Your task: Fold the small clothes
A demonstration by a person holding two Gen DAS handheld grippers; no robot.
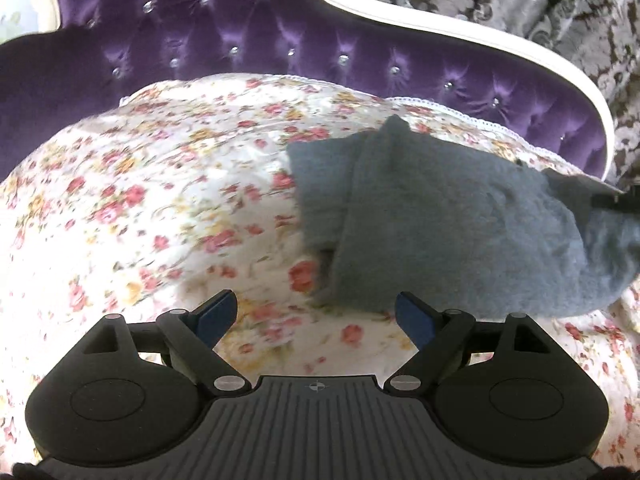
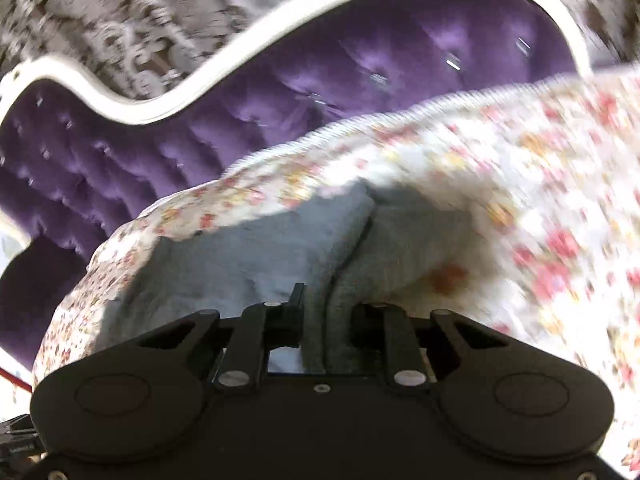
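Item: grey fleece garment [image 1: 460, 224], small, soft, partly folded, one layer lapped over another with a ridge down the middle. Location: on the floral bedspread [image 1: 160, 200], toward the right side in the left wrist view, its right-hand end lifted off the cover.

Right hand-held gripper [image 2: 326, 312]: jaws drawn close together and clamped on a bunched edge of the grey fleece garment [image 2: 280, 248], the cloth pinched between the fingers and rising up in front of the camera. This view is blurred.

Left hand-held gripper [image 1: 316, 314]: jaws spread wide, blue pads [image 1: 218, 312] facing each other, nothing between them; it hovers over bare bedspread just beside the garment's near left corner, not touching it.

Support: bedspread, white with pink and yellow flowers, lace-trimmed far edge.

Surround: purple tufted headboard [image 1: 240, 48] with crystal buttons and a curved white frame [image 1: 460, 36]; behind it, grey damask-patterned wall covering [image 1: 540, 8].
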